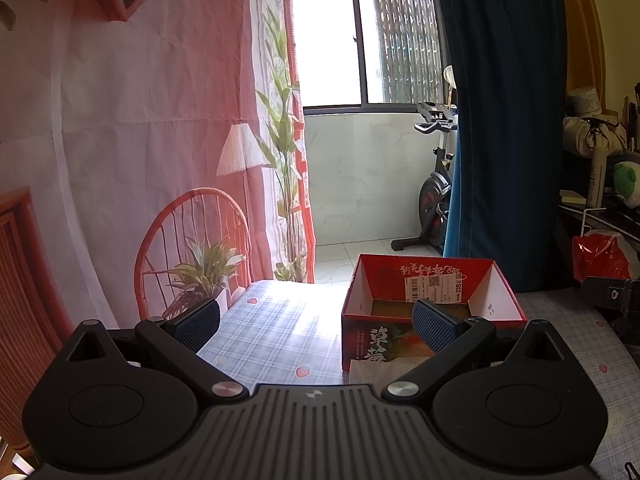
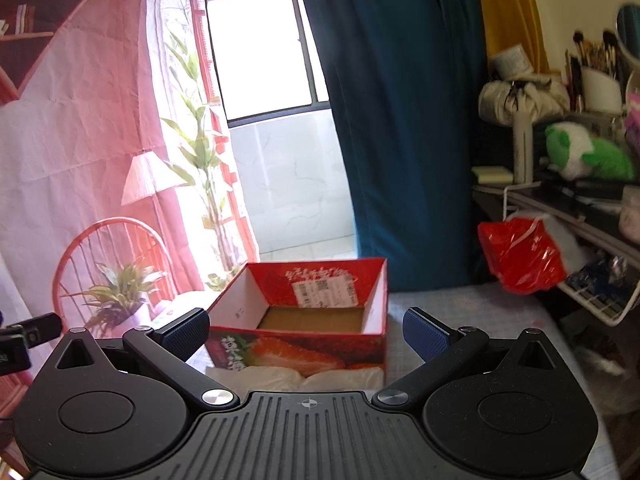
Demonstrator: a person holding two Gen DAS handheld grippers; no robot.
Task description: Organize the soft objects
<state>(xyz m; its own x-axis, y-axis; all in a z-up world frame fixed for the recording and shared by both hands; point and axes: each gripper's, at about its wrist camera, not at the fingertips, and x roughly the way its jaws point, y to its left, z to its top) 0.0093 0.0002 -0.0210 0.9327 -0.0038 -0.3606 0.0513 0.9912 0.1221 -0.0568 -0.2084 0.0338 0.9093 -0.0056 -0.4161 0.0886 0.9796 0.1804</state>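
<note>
A red strawberry-print cardboard box (image 1: pixel 360 300) stands open and empty on the checked tablecloth (image 1: pixel 280 332); it also shows in the right wrist view (image 2: pixel 376 312). A white soft packet (image 1: pixel 372 372) lies against the box's near side, and it shows as white plastic-wrapped soft packs in the right wrist view (image 2: pixel 296 378). My left gripper (image 1: pixel 316 326) is open and empty, just short of the box's near left corner. My right gripper (image 2: pixel 306 332) is open and empty, straddling the box's near wall above the packs.
A shelf rack (image 2: pixel 560 200) stands at the right with a green and white plush toy (image 2: pixel 588 154), a red plastic bag (image 2: pixel 520 256) and a wire basket (image 2: pixel 600 304). A printed backdrop (image 1: pixel 140 140), a blue curtain (image 1: pixel 500 120) and an exercise bike (image 1: pixel 436 192) lie beyond the table.
</note>
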